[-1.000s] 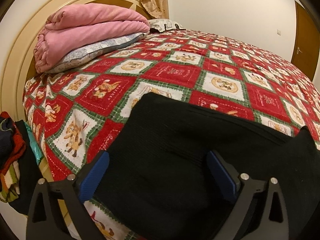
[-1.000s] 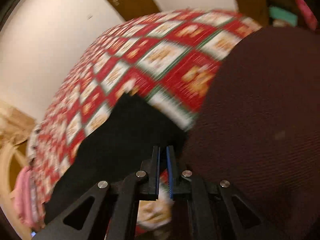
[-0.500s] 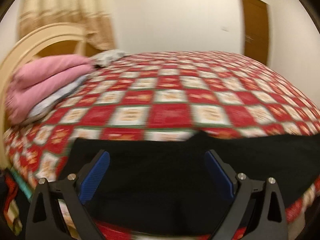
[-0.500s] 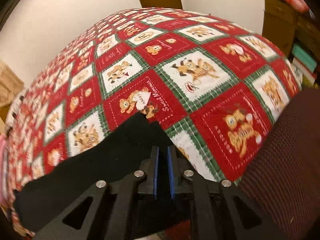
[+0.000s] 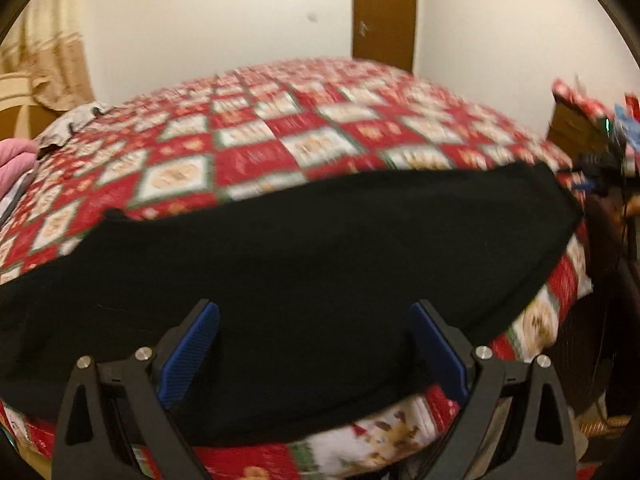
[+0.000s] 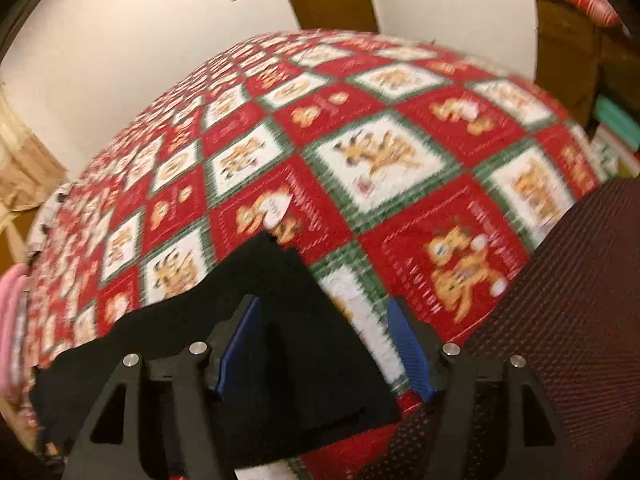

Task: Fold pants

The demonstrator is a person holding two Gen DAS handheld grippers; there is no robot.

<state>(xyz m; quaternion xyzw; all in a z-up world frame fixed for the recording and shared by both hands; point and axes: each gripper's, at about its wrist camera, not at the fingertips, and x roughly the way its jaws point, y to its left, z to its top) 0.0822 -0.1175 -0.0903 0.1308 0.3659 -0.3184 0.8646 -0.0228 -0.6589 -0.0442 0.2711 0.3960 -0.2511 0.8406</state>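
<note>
1. Left wrist view, far left of the frame: a pink bundle (image 5: 14, 160) lies at the bed's edge, with a beige curtain (image 5: 48, 60) above it in the upper left.
2. Centre: the black pants (image 5: 300, 264) lie spread in a wide band across the red, white and green patchwork quilt (image 5: 280, 136), near the bed's lower edge.
3. Bottom centre: the left claw (image 5: 316, 344) hangs over the pants with its blue pads wide apart, gripping nothing.
4. Upper middle: a brown door (image 5: 384, 8) stands in the white wall.
5. Right wrist view, lower left: one end of the pants (image 6: 248, 344) rests flat on the quilt (image 6: 380, 160).
6. Bottom centre: the right claw (image 6: 324, 348) is opening; cloth lies between the pads, but they do not press on it.
7. Lower right: a dark red ribbed fabric (image 6: 568, 320) fills the corner.
</note>
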